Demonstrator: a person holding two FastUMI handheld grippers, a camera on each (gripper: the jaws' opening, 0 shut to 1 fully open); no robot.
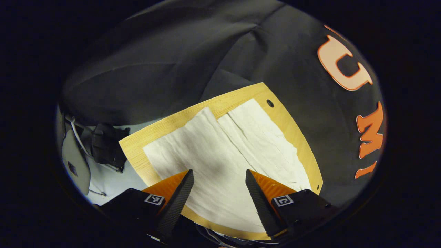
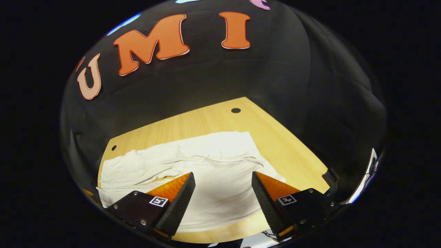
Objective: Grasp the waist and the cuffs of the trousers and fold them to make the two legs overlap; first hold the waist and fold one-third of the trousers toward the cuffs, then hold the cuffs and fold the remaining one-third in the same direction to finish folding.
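White trousers [image 1: 227, 151] lie spread flat on a light wooden table [image 1: 286, 113], the two legs side by side with a seam line between them. My left gripper [image 1: 219, 174] hangs open above the near part of the cloth, nothing between its fingers. In the right gripper view the same trousers [image 2: 206, 162] stretch across the table [image 2: 213, 120], one leg running off to the left with wrinkles along its edge. My right gripper [image 2: 223, 175] is open too, held over the wide near end of the trousers, apart from the fabric.
Round holes mark the table top [image 1: 270, 103], [image 2: 235, 110]. Left of the table in the left gripper view sit a dark device [image 1: 106, 144] with cables and a pale grey object [image 1: 75, 162]. The black cloth wall stands close behind the table.
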